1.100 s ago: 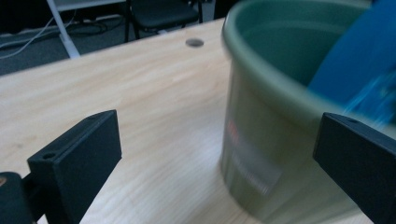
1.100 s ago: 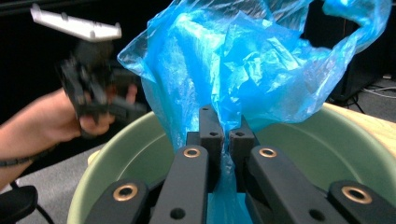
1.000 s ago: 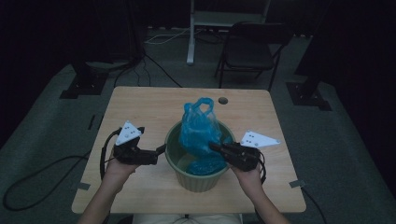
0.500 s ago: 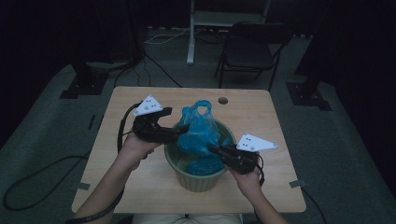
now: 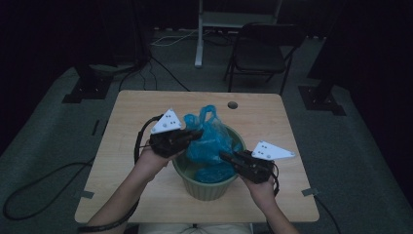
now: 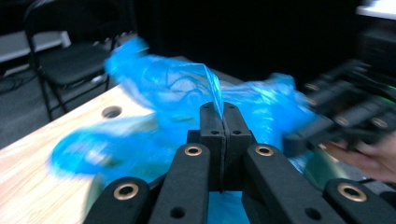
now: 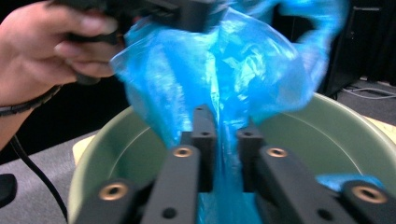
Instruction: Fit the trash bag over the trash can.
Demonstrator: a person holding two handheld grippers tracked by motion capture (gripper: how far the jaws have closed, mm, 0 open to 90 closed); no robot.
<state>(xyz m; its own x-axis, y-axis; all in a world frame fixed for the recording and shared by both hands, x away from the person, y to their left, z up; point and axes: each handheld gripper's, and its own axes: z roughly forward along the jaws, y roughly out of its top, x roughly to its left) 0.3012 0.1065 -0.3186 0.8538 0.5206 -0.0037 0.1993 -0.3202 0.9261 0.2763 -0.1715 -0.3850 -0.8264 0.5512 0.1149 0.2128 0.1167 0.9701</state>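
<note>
A blue plastic bag (image 5: pixel 210 141) sits in a green bucket (image 5: pixel 204 187) at the near middle of the desk (image 5: pixel 272 122), and its top rises above the rim. The left tongs (image 5: pixel 197 134) have just closed and now pinch a thin fold of the bag at its left side. The right tongs (image 5: pixel 225 156) have just been opening a little; bag film lies between their pads (image 7: pixel 204 122), with a narrow gap.

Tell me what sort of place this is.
Probably a darkened studio or lab set up for recording, not a home. A lone wooden table stands on grey carpet, ringed by black stand bases, with loose cables and a folding chair behind.
</note>
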